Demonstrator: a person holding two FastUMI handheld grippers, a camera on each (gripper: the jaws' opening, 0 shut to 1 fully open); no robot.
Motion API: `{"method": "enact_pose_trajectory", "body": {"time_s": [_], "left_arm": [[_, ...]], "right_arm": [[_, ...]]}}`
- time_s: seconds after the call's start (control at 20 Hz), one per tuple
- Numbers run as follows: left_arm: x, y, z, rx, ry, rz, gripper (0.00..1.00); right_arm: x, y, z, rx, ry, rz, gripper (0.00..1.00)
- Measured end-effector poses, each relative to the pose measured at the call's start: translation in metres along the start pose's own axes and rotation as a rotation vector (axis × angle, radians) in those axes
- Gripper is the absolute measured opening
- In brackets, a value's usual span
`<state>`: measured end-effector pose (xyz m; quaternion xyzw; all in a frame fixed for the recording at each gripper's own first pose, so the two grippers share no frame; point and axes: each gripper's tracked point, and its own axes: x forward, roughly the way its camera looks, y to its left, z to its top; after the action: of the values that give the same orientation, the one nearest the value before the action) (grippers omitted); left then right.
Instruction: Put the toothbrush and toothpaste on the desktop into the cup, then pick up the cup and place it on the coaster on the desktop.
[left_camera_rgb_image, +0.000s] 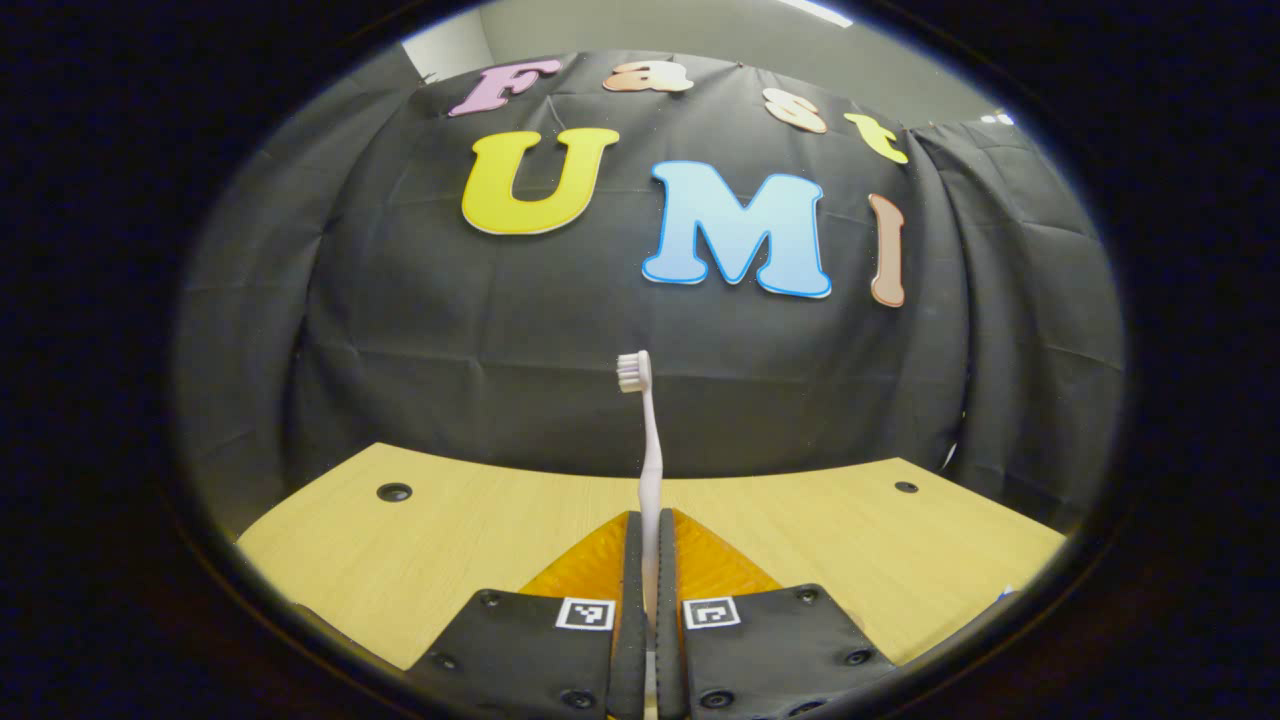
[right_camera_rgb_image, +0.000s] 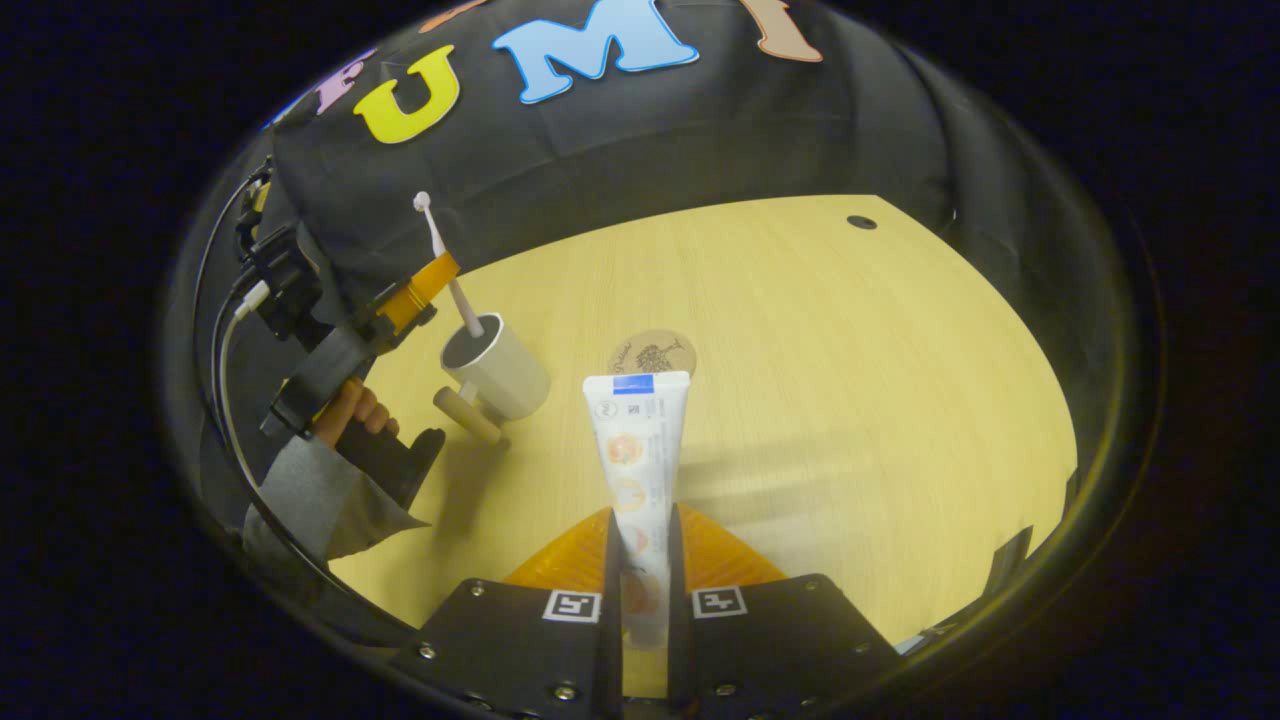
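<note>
My left gripper (left_camera_rgb_image: 650, 525) is shut on a pale pink toothbrush (left_camera_rgb_image: 652, 455), which stands upright with its bristle head up. The right gripper view shows that left gripper (right_camera_rgb_image: 440, 272), held by a hand, with the toothbrush (right_camera_rgb_image: 447, 270) slanting down so its lower end dips into the mouth of the cup (right_camera_rgb_image: 500, 372). The cup is pale with a wooden handle (right_camera_rgb_image: 468, 415) and stands on the table. My right gripper (right_camera_rgb_image: 640, 520) is shut on a white toothpaste tube (right_camera_rgb_image: 638, 440), its flat crimped end pointing forward. A round brown coaster (right_camera_rgb_image: 652, 352) lies just right of the cup.
The light wooden table (right_camera_rgb_image: 850, 380) has a dark cable hole at each far corner, one of them (left_camera_rgb_image: 394, 491) on the left. Black cloth walls close in behind and on the sides. A grey sleeve (right_camera_rgb_image: 310, 490) and cables are at the left edge.
</note>
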<state>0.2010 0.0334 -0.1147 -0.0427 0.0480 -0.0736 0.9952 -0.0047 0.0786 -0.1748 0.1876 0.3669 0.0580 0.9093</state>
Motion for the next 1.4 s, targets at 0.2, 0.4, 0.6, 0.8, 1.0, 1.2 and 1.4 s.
{"method": "enact_pose_trajectory", "body": {"time_s": [0.2, 0.4, 0.6, 0.8, 1.0, 1.2, 1.4], "left_arm": [[0.001, 0.001, -0.026, 0.007, 0.047, 0.003, 0.11], [-0.007, -0.005, -0.036, 0.014, 0.075, -0.023, 0.08], [-0.018, -0.006, -0.040, -0.008, 0.097, -0.035, 0.29], [-0.028, -0.004, -0.039, -0.006, 0.111, -0.036, 0.59], [-0.041, 0.001, -0.035, 0.015, 0.127, -0.012, 0.86], [-0.058, 0.001, -0.030, 0.018, 0.145, -0.013, 0.80], [-0.075, 0.008, -0.027, 0.009, 0.159, 0.001, 0.93]], "right_arm": [[0.002, 0.002, -0.001, -0.002, 0.013, 0.003, 0.18], [0.006, 0.011, 0.003, -0.025, 0.006, 0.015, 0.18], [0.008, 0.021, 0.014, -0.058, -0.018, 0.031, 0.18], [0.014, 0.035, 0.022, -0.060, -0.033, 0.065, 0.18], [0.020, 0.050, 0.043, -0.091, -0.076, 0.091, 0.18], [0.028, 0.064, 0.072, -0.158, -0.154, 0.104, 0.18], [0.036, 0.085, 0.102, -0.174, -0.227, 0.142, 0.18]]}}
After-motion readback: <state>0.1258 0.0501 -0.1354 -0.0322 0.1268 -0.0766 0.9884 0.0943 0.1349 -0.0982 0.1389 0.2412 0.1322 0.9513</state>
